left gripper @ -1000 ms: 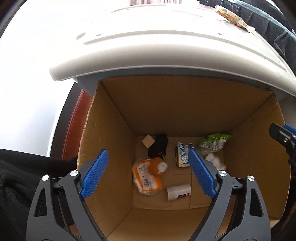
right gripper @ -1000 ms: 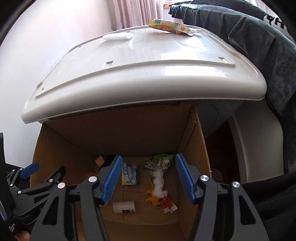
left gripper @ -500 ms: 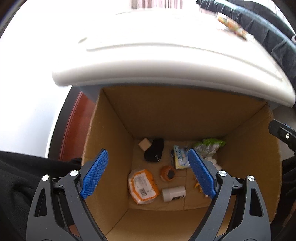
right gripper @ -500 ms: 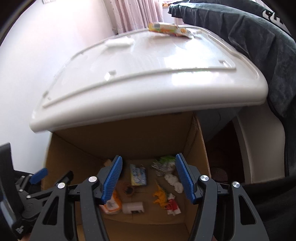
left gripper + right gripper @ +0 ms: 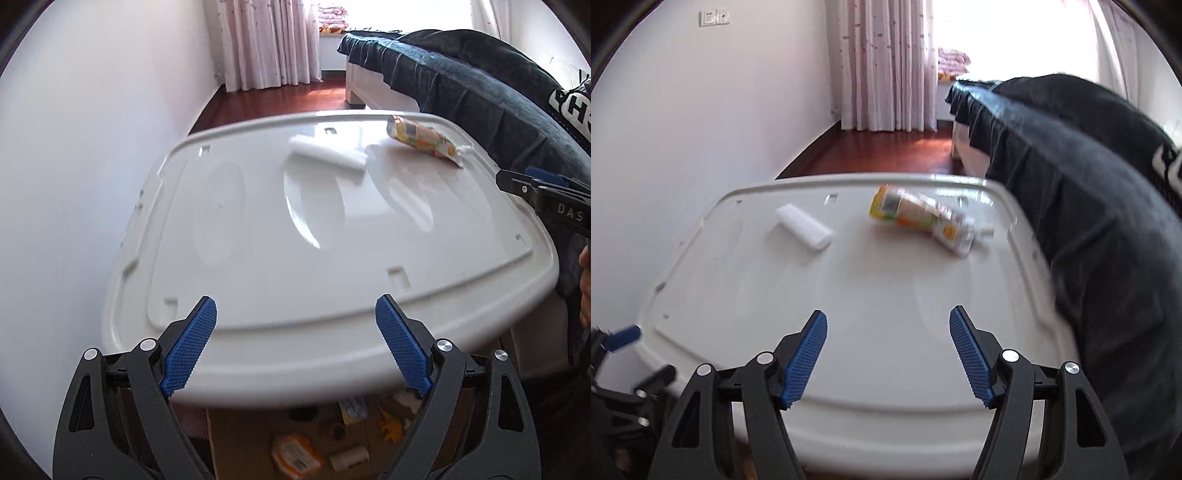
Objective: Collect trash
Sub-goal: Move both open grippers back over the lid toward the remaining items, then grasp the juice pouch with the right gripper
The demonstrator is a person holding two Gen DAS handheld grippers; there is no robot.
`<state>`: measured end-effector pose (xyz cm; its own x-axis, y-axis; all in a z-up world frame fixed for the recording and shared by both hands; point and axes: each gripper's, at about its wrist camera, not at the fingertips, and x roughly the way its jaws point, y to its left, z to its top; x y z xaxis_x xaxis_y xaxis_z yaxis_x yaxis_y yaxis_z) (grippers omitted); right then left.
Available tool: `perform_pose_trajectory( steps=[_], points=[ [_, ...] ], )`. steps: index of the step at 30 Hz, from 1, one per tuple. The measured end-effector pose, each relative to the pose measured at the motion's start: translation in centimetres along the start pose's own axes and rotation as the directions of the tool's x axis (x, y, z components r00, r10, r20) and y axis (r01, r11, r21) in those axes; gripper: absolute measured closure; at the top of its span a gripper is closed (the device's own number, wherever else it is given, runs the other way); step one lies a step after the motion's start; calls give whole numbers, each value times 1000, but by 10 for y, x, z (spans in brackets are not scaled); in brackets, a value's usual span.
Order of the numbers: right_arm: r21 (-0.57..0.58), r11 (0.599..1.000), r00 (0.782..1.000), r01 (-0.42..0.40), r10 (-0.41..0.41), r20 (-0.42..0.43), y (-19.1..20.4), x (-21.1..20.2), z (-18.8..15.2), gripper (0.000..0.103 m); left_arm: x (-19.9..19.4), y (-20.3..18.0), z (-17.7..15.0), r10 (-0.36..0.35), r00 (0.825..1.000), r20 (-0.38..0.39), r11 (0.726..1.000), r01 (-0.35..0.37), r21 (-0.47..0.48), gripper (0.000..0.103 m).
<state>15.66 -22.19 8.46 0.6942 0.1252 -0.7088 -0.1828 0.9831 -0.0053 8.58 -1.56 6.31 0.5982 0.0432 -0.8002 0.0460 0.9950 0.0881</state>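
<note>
Hovering over a white plastic lid, the left gripper and right gripper both stand with blue-padded jaws spread wide, holding nothing. A colourful snack wrapper lies on the lid at about 12 o'clock from the right gripper, at 1 o'clock in the left wrist view. Just beside it, toward 11 o'clock, rests a white block. Below the lid's near edge, a cardboard box shows trash inside. A dark blanket drapes at 3 o'clock.
</note>
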Motion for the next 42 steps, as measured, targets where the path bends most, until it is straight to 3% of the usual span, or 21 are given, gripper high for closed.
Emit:
perform_pose_trajectory(
  steps=[5, 7, 10, 16, 21, 24, 27, 32, 38, 42],
  points=[
    [-221, 973, 997, 72, -62, 52, 3, 49, 32, 23, 27, 3, 10, -24, 999, -42, 997, 21, -75, 17],
    [-360, 929, 996, 89, -77, 50, 8, 75, 40, 23, 34, -1, 12, -62, 995, -76, 994, 55, -91, 17],
    [-506, 859, 997, 76, -81, 12, 10, 111, 50, 23, 37, -9, 13, -60, 995, -79, 996, 55, -65, 17],
    [-533, 845, 995, -44, -12, -102, -9, 172, 74, 17, 36, -15, 16, -77, 995, -69, 996, 74, -42, 17],
    [-441, 886, 983, -145, 77, -167, -25, 207, 95, 13, 41, -14, 17, -52, 996, -74, 998, 50, -34, 17],
    [-264, 933, 953, -246, 183, -243, -43, 222, 99, 12, 45, -11, 17, -64, 994, -93, 997, 58, -58, 17],
    [-248, 943, 961, -222, 168, -221, -39, 215, 95, 18, 45, -9, 16, -75, 992, -97, 995, 68, -75, 17],
    [-189, 969, 966, -157, 112, -231, -21, 199, 90, 50, 35, -13, 16, -73, 995, -68, 995, 69, -66, 17],
    [-76, 993, 958, -94, 69, -280, -1, 162, 53, 57, 27, -14, 14, -72, 996, -54, 995, 68, -70, 17],
    [128, 982, 928, -140, 176, -328, -1, 123, 19, 59, 28, -13, 10, -72, 995, -65, 995, 67, -73, 17]
  ],
)
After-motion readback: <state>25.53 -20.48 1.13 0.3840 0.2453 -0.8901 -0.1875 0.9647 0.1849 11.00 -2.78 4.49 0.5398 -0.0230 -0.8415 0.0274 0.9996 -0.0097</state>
